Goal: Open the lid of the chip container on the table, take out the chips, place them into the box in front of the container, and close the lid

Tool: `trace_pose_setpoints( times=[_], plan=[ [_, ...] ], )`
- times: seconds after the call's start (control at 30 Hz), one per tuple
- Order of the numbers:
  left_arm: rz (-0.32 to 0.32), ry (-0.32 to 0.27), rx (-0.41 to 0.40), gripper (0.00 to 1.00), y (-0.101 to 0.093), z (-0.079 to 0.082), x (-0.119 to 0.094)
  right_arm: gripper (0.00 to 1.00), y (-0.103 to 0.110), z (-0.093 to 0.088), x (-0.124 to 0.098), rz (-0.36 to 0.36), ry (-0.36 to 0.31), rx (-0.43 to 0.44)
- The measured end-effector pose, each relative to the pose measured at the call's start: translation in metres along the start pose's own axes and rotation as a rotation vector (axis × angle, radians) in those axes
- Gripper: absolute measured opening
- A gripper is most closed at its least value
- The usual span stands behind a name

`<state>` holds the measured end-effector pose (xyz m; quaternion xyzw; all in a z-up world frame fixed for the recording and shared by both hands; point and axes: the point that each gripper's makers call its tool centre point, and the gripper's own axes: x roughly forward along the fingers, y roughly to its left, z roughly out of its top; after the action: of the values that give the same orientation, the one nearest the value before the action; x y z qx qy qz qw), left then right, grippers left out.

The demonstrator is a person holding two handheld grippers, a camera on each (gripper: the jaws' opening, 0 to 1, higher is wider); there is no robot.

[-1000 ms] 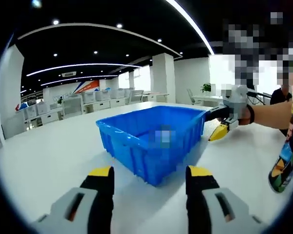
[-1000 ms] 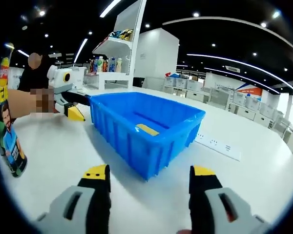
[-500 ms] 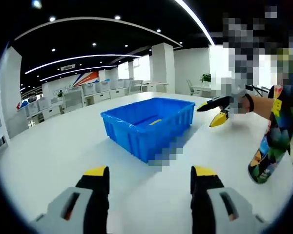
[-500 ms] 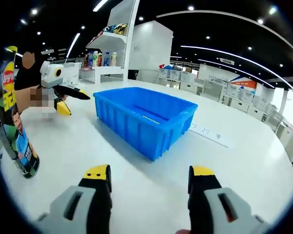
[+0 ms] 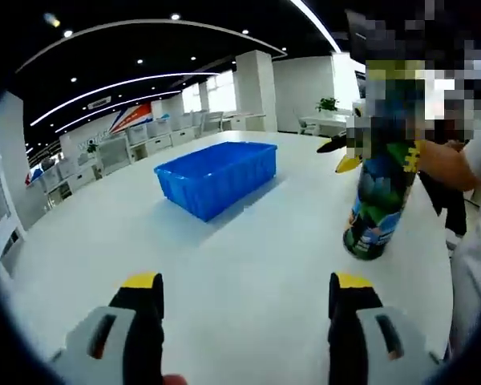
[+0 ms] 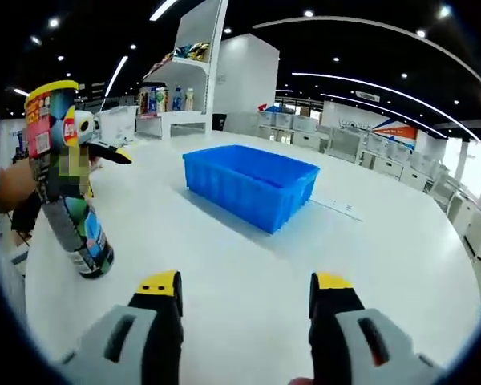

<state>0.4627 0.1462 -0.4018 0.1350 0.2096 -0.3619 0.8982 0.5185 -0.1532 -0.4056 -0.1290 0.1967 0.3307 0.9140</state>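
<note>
The chip can [image 5: 379, 192] stands upright on the white table [image 5: 248, 241], to the right of my left gripper [image 5: 247, 317] and well ahead of it. In the right gripper view the same can [image 6: 70, 188] stands at the left, with a yellow lid [image 6: 51, 87] on top. The blue box [image 5: 216, 171] sits farther back, mid-table, also seen as the blue box [image 6: 252, 184] ahead of my right gripper [image 6: 245, 317]. Both of my grippers are open, with nothing between the jaws. Another gripper [image 5: 342, 154], held in a person's hand [image 5: 447, 163], shows just behind the can.
A white power strip [image 6: 337, 208] lies on the table [image 6: 224, 257] right of the box. The other gripper [image 6: 104, 149] pokes out from behind the can. Shelves with goods [image 6: 170, 96] and rows of storage bins [image 5: 120, 156] stand far behind the table.
Both cameras have drawn back from the blue box, which now looks smaller and farther off. The chip can has come fully into each view. My jaws stay open.
</note>
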Motion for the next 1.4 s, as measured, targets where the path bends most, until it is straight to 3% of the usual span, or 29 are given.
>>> trace_pose_setpoints(
  times=[0.17,0.33,0.43,0.5,0.63,0.77,1.0,1.4],
  plan=[
    [0.064,0.111,0.020,0.84,-0.009,-0.023,-0.032,0.64,0.017,-0.011,-0.032,-0.004,0.024,-0.018],
    [0.025,0.090,-0.029,0.85,-0.034,-0.024,-0.060,0.64,0.030,-0.022,-0.065,-0.016,0.054,-0.013],
    [0.035,0.093,-0.047,0.82,-0.046,-0.024,-0.071,0.63,0.036,-0.027,-0.083,-0.031,0.074,-0.023],
    [0.049,0.106,-0.048,0.82,-0.064,-0.022,-0.076,0.64,0.041,-0.029,-0.092,-0.036,0.079,-0.023],
    [0.044,0.082,-0.044,0.83,-0.074,-0.021,-0.086,0.66,0.051,-0.030,-0.108,-0.027,0.074,-0.021],
    [0.078,0.078,-0.030,0.83,-0.080,-0.021,-0.098,0.66,0.056,-0.033,-0.122,-0.035,0.063,0.004],
    [0.085,0.078,-0.056,0.84,-0.089,-0.022,-0.105,0.66,0.065,-0.037,-0.135,-0.057,0.076,0.020],
    [0.076,0.047,-0.080,0.84,-0.093,-0.014,-0.105,0.66,0.078,-0.039,-0.133,-0.054,0.089,0.018]
  ],
)
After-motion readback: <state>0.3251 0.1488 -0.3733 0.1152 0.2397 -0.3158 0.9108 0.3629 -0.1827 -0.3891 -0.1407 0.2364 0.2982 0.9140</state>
